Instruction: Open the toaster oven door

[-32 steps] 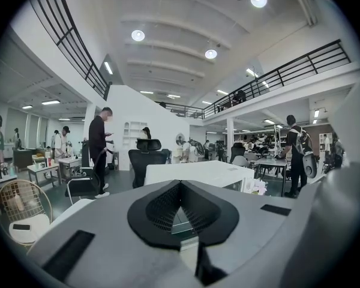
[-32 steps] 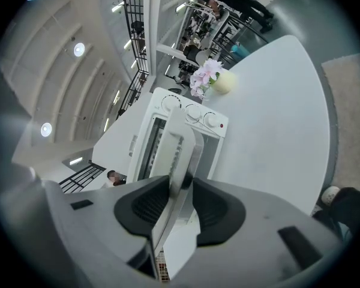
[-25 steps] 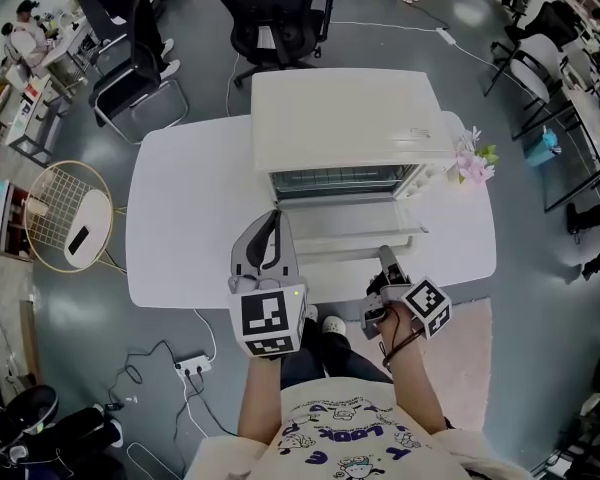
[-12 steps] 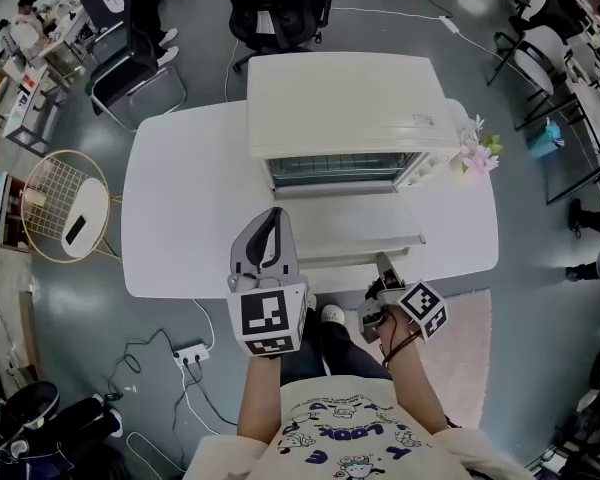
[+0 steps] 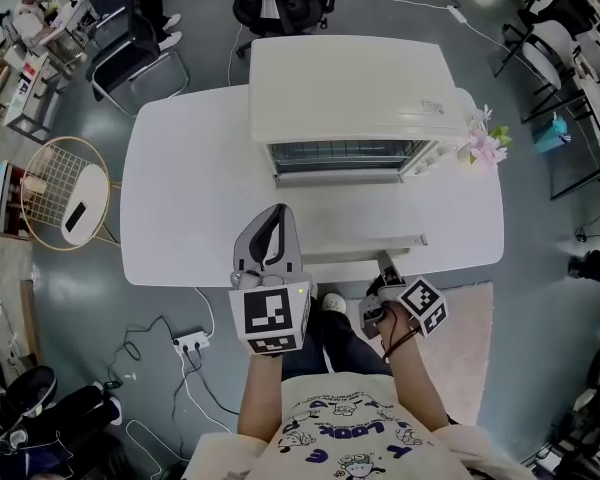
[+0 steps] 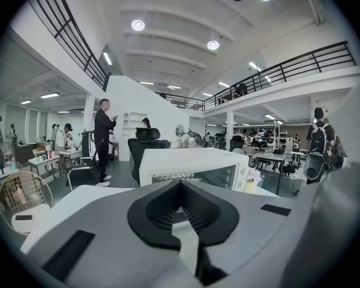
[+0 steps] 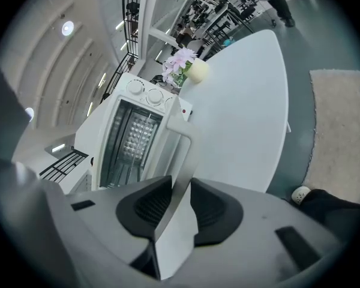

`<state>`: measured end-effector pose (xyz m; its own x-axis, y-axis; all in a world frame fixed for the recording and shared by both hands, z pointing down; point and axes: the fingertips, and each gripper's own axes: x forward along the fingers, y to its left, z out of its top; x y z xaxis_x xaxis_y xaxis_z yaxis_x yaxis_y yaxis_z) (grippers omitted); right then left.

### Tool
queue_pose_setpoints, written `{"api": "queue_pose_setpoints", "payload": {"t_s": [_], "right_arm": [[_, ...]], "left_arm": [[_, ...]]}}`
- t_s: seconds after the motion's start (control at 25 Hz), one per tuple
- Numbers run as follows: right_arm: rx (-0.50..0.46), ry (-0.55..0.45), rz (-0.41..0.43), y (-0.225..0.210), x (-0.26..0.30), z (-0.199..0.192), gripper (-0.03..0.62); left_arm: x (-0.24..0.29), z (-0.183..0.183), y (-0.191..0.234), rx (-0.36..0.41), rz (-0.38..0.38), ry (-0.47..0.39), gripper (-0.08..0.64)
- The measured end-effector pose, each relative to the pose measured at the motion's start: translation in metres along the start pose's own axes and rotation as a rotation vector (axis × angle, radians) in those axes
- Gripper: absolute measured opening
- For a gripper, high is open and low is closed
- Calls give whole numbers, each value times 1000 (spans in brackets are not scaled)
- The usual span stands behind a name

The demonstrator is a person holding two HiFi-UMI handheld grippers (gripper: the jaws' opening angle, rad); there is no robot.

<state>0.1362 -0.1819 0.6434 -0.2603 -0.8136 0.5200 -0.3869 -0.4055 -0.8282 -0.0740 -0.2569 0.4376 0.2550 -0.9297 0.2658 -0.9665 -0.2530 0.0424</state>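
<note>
The cream toaster oven (image 5: 350,83) stands at the back of the white table (image 5: 180,198). Its door (image 5: 350,218) is folded down flat toward me, and the rack inside shows (image 7: 132,131). My right gripper (image 5: 385,268) is at the door's front edge. Its jaws are closing, with the pale door handle (image 7: 183,143) between the black pads, and both pads touch it (image 7: 180,191). My left gripper (image 5: 275,213) hovers over the table's near edge, left of the door, shut and holding nothing (image 6: 180,185). The oven (image 6: 192,170) lies ahead of it.
Pink flowers (image 5: 485,148) in a small vase stand right of the oven. Beyond the table are a black office chair (image 5: 280,8) and a round wire stand (image 5: 65,203). A power strip (image 5: 192,343) with cables and a beige rug (image 5: 460,358) lie on the floor.
The door stays folded down. My right gripper has drawn slightly nearer to me with the handle between its jaws. The left gripper has hardly moved.
</note>
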Motion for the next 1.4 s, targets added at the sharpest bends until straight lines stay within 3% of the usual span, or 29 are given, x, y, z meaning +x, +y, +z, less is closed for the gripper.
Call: {"api": "queue_pose_setpoints", "payload": {"t_s": [0.72,1.16,1.4], "right_arm": [[-52,-27,-37,-40,12,-12,98],[-137,-20,-74,-58,21,-15,112],[-255,-46,-106,-63,22,-15,129]], "left_arm": [[-1,-36,-10,11,-12,67,5],[3,-54,-9,7,-7,104,5],[6,-64,-9,4,-6,127,5]]}}
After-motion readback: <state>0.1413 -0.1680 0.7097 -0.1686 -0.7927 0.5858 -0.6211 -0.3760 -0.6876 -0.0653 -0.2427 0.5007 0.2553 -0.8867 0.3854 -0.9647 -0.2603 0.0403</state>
